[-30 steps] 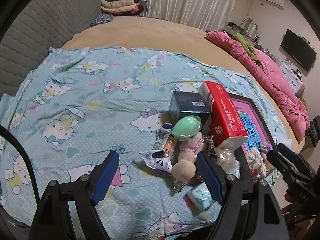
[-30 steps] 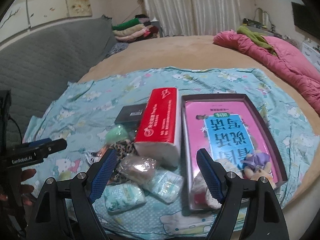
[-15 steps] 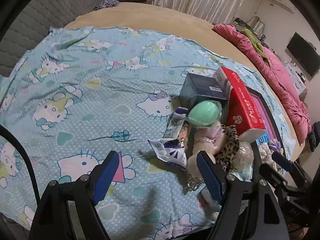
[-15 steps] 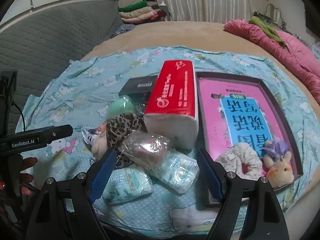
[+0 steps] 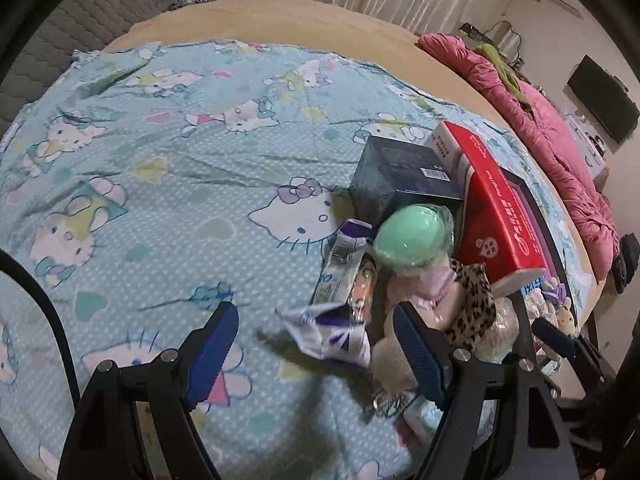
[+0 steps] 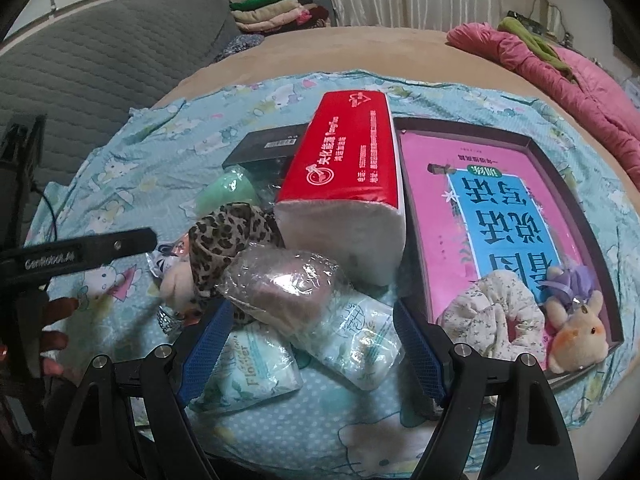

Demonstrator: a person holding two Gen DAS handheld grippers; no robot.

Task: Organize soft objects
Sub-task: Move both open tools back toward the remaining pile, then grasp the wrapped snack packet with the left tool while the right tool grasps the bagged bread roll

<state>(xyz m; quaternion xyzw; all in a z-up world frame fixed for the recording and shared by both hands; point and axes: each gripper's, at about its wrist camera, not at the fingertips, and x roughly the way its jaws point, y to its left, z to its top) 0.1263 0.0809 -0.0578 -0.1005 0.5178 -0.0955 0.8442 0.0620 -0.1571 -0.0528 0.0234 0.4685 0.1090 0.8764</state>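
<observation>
Two tools: both over a bed spread with a blue cartoon-cat sheet (image 5: pixel 168 184), pointing down at a heap of soft things.
Left tool (image 5: pixel 316 344): jaws spread wide, nothing pinched; a crumpled white-and-purple packet (image 5: pixel 332 332) lies on the sheet between the blue pads, untouched.
Left of heap: green egg-shaped sponge (image 5: pixel 410 236) in clear wrap against a dark box (image 5: pixel 400 180); below it a pink plush toy (image 5: pixel 424 292) and a leopard-print cloth (image 6: pixel 230 236).
Heap centre: red tissue pack (image 6: pixel 344 160) on its side, white end toward the camera; in front of it a clear-wrapped brownish pad (image 6: pixel 284 284) lying on two small tissue packets (image 6: pixel 248 368).
Right tool (image 6: pixel 312 348): jaws spread, gripping nothing; the small tissue packets sit on the sheet between the pads.
Right of heap: dark-rimmed tray (image 6: pixel 612 292) with a pink-and-blue printed floor, just beside the red pack; in its near corner a floral scrunchie (image 6: pixel 496 320) and a small plush rabbit (image 6: pixel 576 332), touching.
Far right: pink quilt (image 6: pixel 560 64) bunched along the bed edge.
</observation>
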